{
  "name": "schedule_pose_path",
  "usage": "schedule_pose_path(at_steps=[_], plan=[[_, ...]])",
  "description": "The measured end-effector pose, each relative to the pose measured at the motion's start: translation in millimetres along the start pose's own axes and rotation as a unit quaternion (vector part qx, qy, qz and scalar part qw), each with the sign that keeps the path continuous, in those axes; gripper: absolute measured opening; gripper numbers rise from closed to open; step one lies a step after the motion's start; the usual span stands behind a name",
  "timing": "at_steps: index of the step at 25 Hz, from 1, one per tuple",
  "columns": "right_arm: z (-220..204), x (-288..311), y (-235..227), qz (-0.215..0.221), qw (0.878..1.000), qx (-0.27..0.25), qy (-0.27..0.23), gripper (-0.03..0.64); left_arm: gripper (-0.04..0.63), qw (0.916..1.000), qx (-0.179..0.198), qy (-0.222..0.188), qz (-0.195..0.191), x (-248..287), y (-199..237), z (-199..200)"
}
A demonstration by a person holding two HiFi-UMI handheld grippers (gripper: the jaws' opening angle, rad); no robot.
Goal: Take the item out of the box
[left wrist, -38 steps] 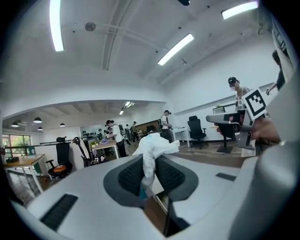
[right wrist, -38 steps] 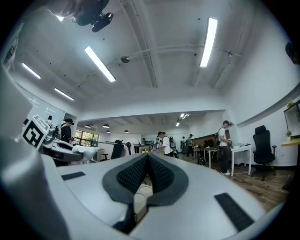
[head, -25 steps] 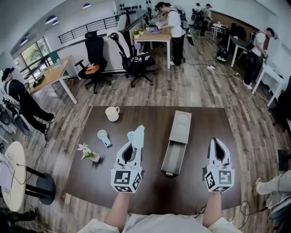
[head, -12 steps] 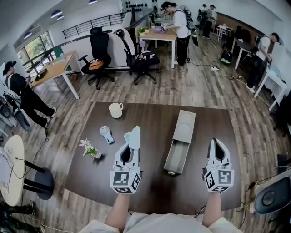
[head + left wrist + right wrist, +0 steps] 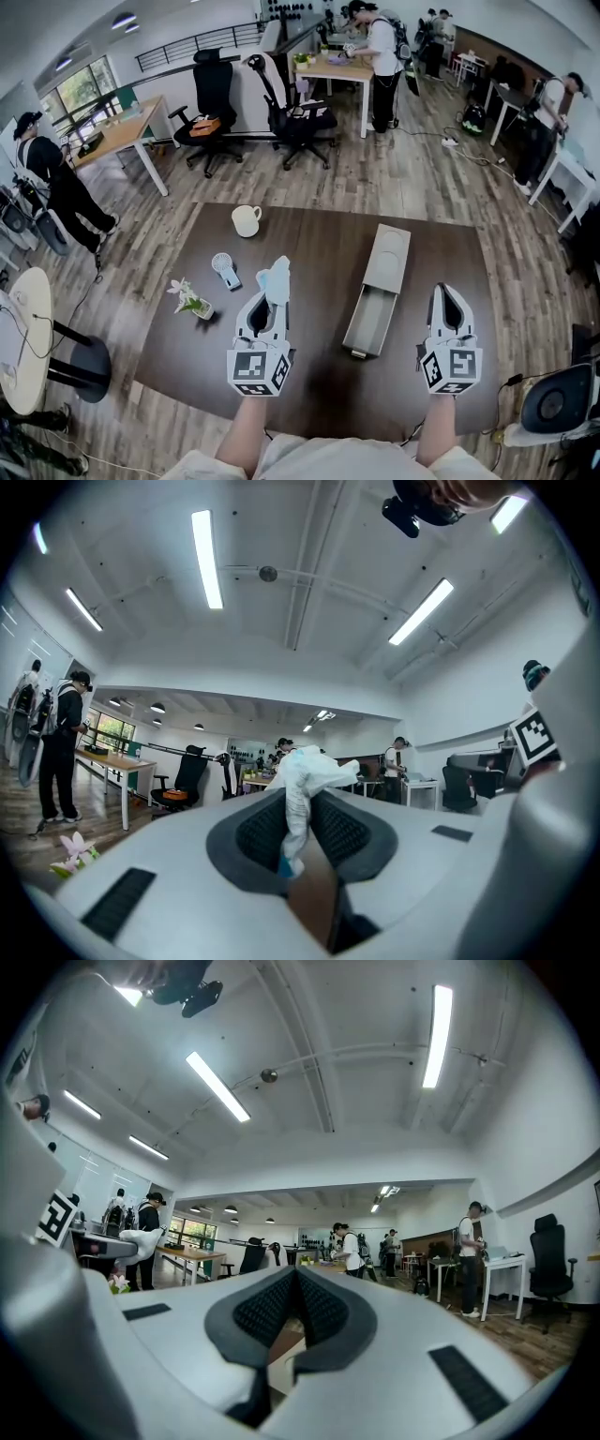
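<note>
White and pale blue, crumpled like thin wrapping, the item [image 5: 275,276] is pinched in my left gripper [image 5: 277,292]. The jaws are drawn in to a narrow gap on it, and its loose end sticks out past the tips. My left gripper view shows the same: the item [image 5: 305,771] is clamped between the dark pads [image 5: 342,832] and flares above them.

It is already clear of the box [image 5: 380,286], which lies just to my left gripper's right, between my two grippers. The box's long axis runs away from me, and its tray is slid out toward me; I see nothing in the tray.

My right gripper [image 5: 448,292] has its jaws together on nothing, beside the tray's near end.

Setting the item down falls to the left side, I judge. Bare bench [image 5: 309,234] lies ahead of that gripper, between the box and the small fan [image 5: 223,269].
</note>
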State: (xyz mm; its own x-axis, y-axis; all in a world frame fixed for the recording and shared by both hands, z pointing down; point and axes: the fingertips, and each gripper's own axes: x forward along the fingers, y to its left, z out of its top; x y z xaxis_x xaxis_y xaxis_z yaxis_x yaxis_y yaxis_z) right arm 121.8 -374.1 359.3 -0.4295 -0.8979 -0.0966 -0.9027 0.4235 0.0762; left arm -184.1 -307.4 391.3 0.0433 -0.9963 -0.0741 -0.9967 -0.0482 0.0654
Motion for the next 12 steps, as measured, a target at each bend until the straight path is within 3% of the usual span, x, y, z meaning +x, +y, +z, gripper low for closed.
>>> schedule_pose_path(at_steps=[12], plan=[[-0.9, 2.7, 11.9, 0.014, 1.000, -0.008, 0.004, 0.002, 0.071, 1.0000, -0.002, 0.002, 0.004, -5.1, 4.5, -2.0]])
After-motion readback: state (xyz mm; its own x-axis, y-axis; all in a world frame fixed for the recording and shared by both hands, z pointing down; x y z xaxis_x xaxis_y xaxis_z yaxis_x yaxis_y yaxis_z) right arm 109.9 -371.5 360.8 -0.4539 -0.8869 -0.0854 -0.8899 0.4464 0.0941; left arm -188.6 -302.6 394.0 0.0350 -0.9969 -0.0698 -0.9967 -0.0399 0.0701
